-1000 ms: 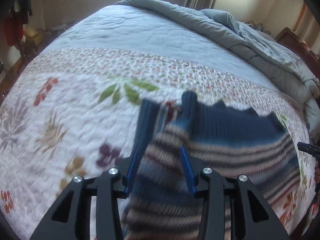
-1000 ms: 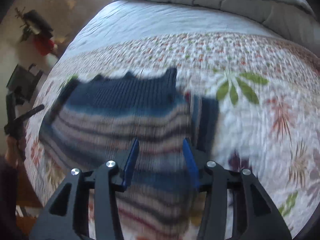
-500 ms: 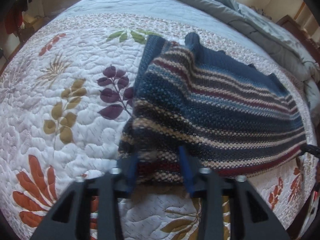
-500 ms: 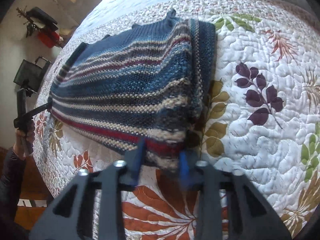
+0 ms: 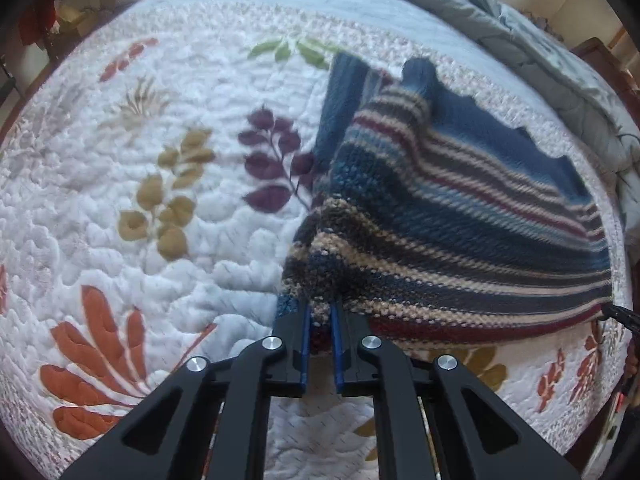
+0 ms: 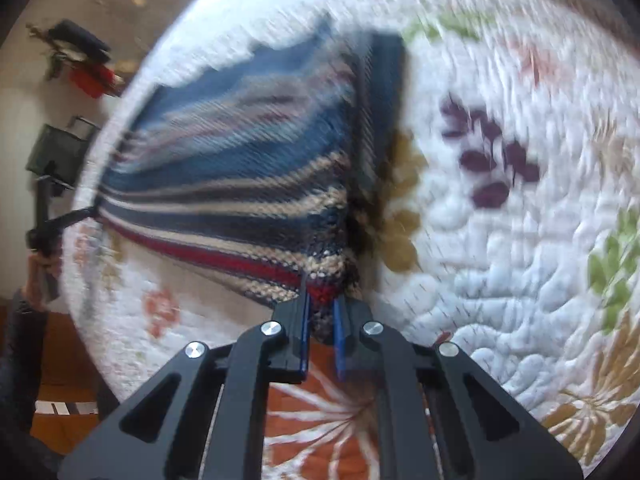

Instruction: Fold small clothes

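Quilt [image 5: 168,272] nearer now; both grippers' fingers, apart before, just closed, clamped on sweater [image 5: 460,216] hem corners.

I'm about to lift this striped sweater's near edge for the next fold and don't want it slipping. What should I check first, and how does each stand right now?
1. Left gripper pinching the sweater hem corner: ok, its jaws have just closed on the knit.
2. Right gripper pinching the opposite hem corner: ok, jaws just closed on fabric.
3. Only sweater caught, not the quilt: cannot tell, the pads hide what lies under the hem.
4. Sleeve already folded in along the side: ok in the left wrist view.
5. Hem stretched evenly between both grips: cannot tell, the right wrist view is blurred.
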`<move>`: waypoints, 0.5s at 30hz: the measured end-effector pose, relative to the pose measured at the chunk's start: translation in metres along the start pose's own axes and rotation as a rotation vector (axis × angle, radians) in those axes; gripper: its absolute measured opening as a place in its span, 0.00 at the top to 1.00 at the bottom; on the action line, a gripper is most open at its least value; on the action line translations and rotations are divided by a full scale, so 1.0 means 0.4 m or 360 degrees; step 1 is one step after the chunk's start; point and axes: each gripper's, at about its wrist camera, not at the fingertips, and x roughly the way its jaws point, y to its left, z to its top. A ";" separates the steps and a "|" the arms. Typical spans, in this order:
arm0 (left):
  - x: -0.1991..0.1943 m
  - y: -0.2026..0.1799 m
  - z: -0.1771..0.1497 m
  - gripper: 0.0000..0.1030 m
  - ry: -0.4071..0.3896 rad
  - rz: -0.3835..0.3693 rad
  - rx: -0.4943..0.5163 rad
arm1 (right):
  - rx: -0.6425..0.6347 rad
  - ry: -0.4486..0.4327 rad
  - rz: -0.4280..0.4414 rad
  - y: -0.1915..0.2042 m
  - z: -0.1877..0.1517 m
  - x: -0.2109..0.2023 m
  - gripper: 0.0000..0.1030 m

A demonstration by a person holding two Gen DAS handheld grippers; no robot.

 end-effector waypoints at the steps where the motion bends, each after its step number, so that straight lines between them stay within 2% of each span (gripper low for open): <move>1: 0.012 0.002 -0.002 0.92 -0.0005 -0.0001 -0.0013 | 0.0023 -0.0005 0.0031 -0.008 -0.001 0.013 0.92; 5: 0.006 -0.015 -0.006 0.88 -0.0030 0.0021 0.0035 | 0.0015 -0.0027 0.0054 -0.006 0.003 0.003 0.89; 7: -0.019 -0.022 -0.010 0.76 -0.0035 -0.0005 0.0027 | 0.0023 -0.0032 0.0060 -0.006 0.004 -0.016 0.83; 8: -0.030 -0.032 -0.011 0.54 -0.0046 -0.0014 0.0014 | 0.0028 -0.0051 0.0051 -0.002 0.006 -0.034 0.74; 9: -0.047 -0.039 -0.010 0.38 -0.0071 -0.0031 0.0004 | 0.0028 -0.0078 0.0039 0.002 0.007 -0.051 0.61; 11: -0.078 -0.044 -0.011 0.28 -0.0115 -0.0055 0.0023 | 0.0006 -0.0143 0.0007 0.014 0.011 -0.088 0.49; 12: -0.083 -0.048 -0.011 0.24 -0.0113 -0.0053 0.0040 | 0.0001 -0.0150 0.0001 0.018 0.011 -0.097 0.38; 14: -0.079 -0.054 -0.004 0.19 -0.0092 -0.0031 0.0053 | 0.0002 -0.0162 -0.0016 0.024 0.021 -0.105 0.30; 15: -0.069 -0.054 0.002 0.19 -0.0069 -0.0028 0.0045 | 0.0016 -0.0160 -0.0022 0.021 0.028 -0.104 0.30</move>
